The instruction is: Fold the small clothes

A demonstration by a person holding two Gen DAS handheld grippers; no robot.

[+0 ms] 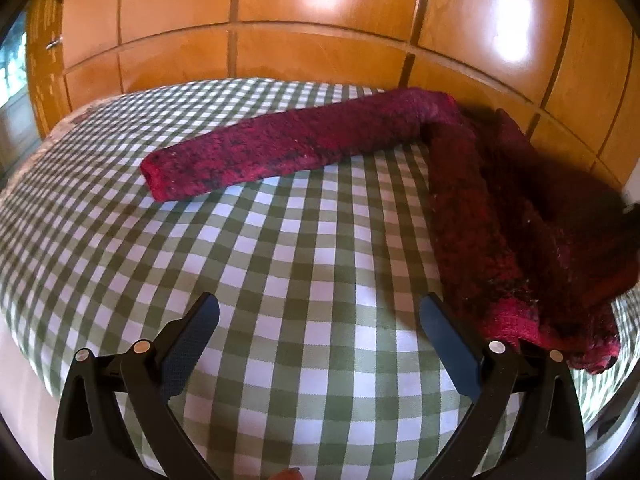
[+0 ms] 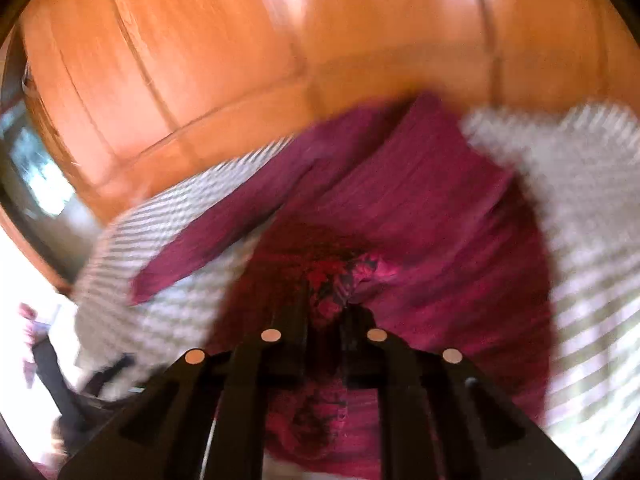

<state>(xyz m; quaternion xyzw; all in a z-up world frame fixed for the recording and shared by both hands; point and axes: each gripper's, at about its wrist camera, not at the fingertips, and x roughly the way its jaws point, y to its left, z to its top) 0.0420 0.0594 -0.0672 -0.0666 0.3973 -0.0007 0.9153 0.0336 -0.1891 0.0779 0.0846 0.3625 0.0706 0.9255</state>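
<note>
A fuzzy dark red sweater lies on a green and white checked surface. One sleeve stretches flat to the left; the body is bunched at the right. My left gripper is open and empty above the checked cloth, its right finger close to the sweater's hem. In the right wrist view, which is blurred by motion, my right gripper is shut on a fold of the sweater and holds it lifted above the rest of the garment.
Glossy orange wooden cupboard doors stand right behind the checked surface. The surface's left edge drops away to a bright floor. A window shows at the far left.
</note>
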